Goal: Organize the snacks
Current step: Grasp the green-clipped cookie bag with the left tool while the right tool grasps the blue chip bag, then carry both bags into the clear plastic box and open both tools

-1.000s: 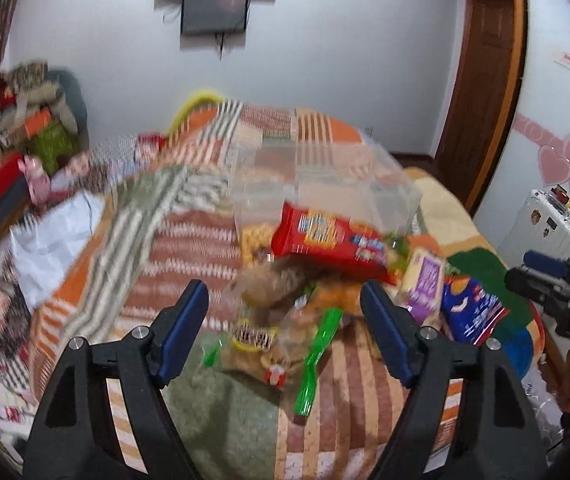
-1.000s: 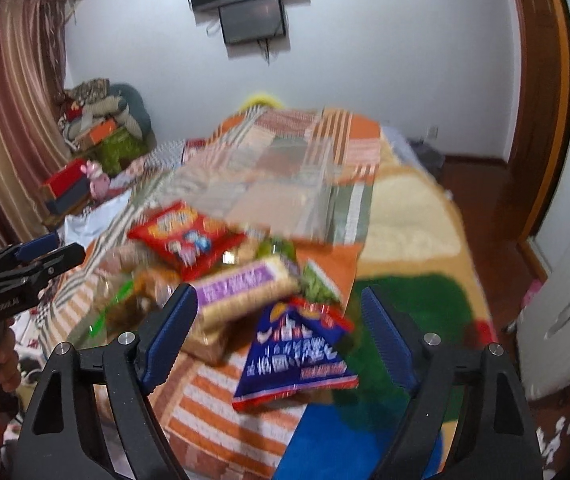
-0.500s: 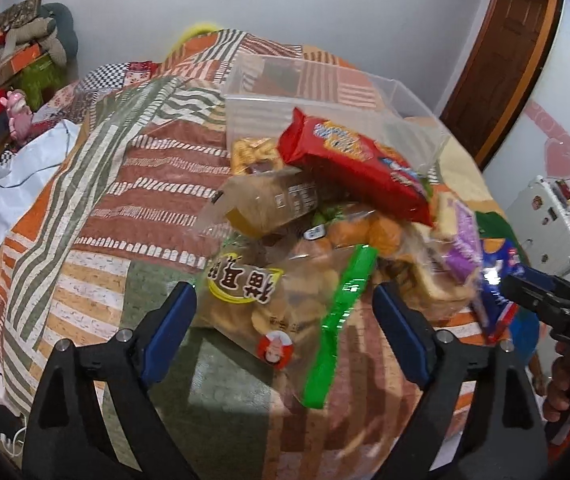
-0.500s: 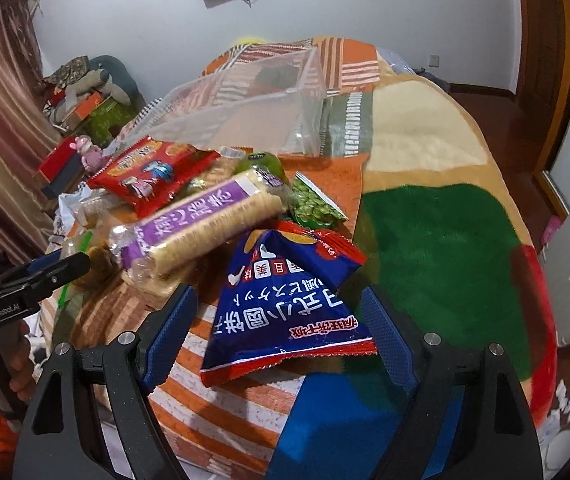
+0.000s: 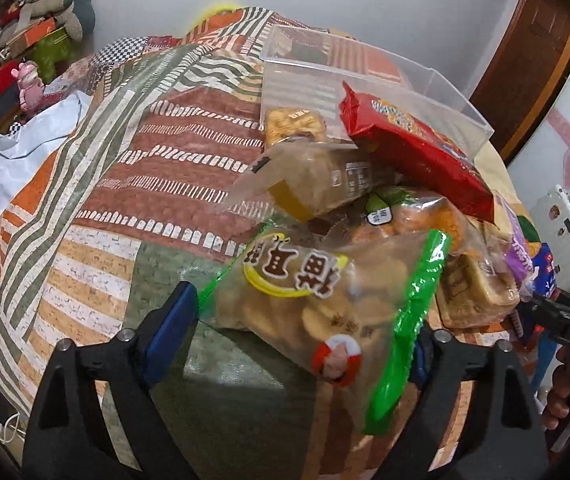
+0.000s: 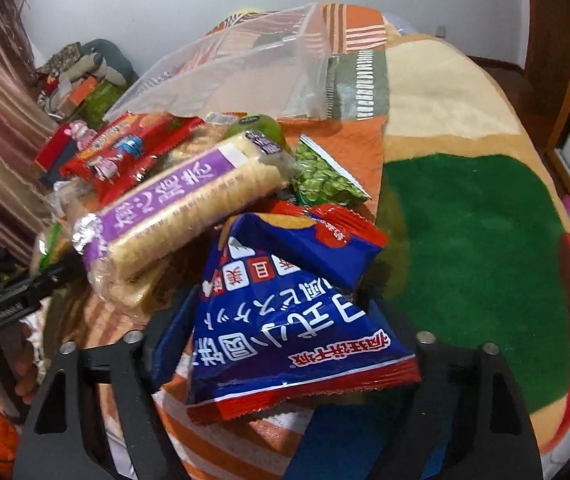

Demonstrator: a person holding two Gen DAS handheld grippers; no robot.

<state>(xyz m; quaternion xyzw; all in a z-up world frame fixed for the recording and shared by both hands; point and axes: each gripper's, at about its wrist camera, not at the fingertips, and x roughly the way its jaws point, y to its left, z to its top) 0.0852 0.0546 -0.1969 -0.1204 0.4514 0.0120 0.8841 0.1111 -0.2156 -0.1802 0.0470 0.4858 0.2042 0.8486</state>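
1. Both grippers had dropped toward the snack heap on the bed since the earlier frames, and the packets filled far more of each view.
2. Nearest in the left wrist view, the left gripper [image 5: 305,344] straddled the clear biscuit bag [image 5: 313,300] with its green seal strip; its jaws had just been closing, the blue left pad touched the bag's corner, but the right pad was hidden behind the green strip, so a firm grip could not be confirmed.
3. Nearest in the right wrist view, the right gripper [image 6: 285,344] straddled the blue and red crisp packet [image 6: 285,320]; its jaws had likewise just been closing around it, though both pads sat behind the packet and no squeeze showed.
4. Each gripper probably took the packet at the near edge of the heap because it lay on top and free of the others.
5. Just beyond lay the purple-labelled wafer pack [image 6: 181,204], the green pea packet [image 6: 325,180] and the red cracker packet [image 5: 417,152], overlapping one another.
6. Farther back stood the clear plastic bin [image 5: 365,68] on the patchwork blanket [image 5: 97,184], empty as far as could be seen, and likely the place meant for the snacks.
7. Farthest were the white wall and the wooden door [image 5: 533,64].
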